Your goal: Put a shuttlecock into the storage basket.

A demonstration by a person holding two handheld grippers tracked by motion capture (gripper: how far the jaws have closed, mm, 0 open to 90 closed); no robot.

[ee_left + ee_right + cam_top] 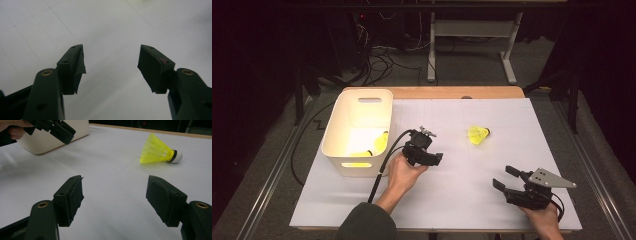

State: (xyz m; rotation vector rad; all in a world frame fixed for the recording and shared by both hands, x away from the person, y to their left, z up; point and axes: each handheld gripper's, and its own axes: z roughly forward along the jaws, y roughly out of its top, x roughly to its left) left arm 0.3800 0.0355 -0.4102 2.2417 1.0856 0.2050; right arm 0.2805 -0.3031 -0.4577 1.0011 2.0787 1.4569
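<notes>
High view, progress: yellow shuttlecocks [371, 148] already lie in the white bin [334, 131] at the desk's left; by my reading the sorting is partly done, with one piece left.
High view, remaining piece: a yellow shuttlecock [479, 134] lies on its side on the white desk [452, 200], right of centre, well apart from the bin.
High view, left gripper [438, 158]: held just beside the bin's right wall, fingers released, nothing between them.
High view, right gripper [505, 177]: low at the desk's near right corner, fingers spread and empty, pointing toward the loose shuttlecock.
Left gripper view: both fingers [72, 67] stand wide apart over bare desk surface, gripping nothing.
Right gripper view, state: fingers [71, 197] released, desk showing between them.
Right gripper view, shuttlecock [160, 150]: ahead and to the right, on its side; a flared yellow mesh skirt, a dark band, a white rounded cap pointing right; looks intact.
Right gripper view, background: the other gripper [58, 128] hovers before the bin [42, 143].
Left to do: I judge picking up the last shuttlecock and dropping it in the bin.
</notes>
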